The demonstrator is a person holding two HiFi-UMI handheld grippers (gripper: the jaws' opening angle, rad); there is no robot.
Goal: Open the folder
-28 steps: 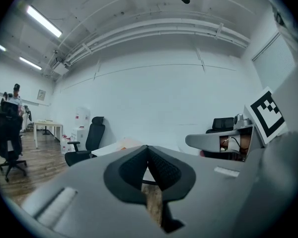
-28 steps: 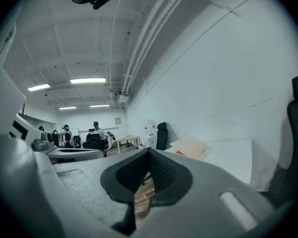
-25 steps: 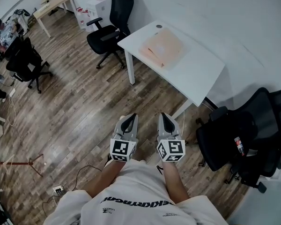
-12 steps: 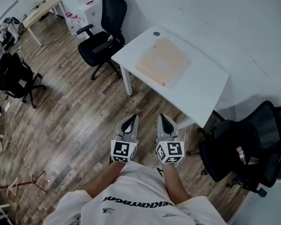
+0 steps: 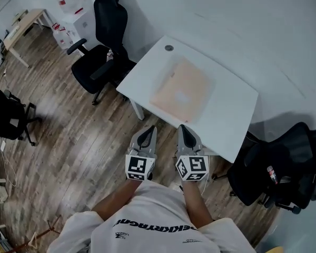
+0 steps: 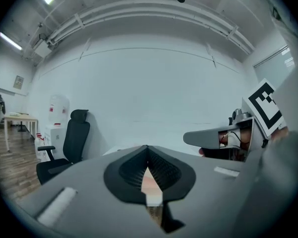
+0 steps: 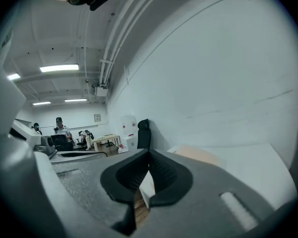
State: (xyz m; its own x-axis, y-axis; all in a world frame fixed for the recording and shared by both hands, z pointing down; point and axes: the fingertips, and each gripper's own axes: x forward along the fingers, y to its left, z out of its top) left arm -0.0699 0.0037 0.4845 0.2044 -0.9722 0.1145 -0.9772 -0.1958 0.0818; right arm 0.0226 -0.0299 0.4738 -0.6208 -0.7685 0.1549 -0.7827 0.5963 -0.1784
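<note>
Folder (image 5: 180, 91): pale peach card, matt. Table (image 5: 229, 115): white, smooth, matt. Floor (image 5: 68, 136): wood-look planks, slight sheen. Chair (image 5: 108, 20): black fabric. Left gripper (image 5: 146, 133), right gripper (image 5: 185, 132): grey matt plastic.

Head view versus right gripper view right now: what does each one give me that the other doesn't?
Head view only: the whole closed folder flat on the white table, and a second black chair at its right end. Right gripper view only: people at a far desk, ceiling lights. Both: folder, table, the black chair by the wall.
</note>
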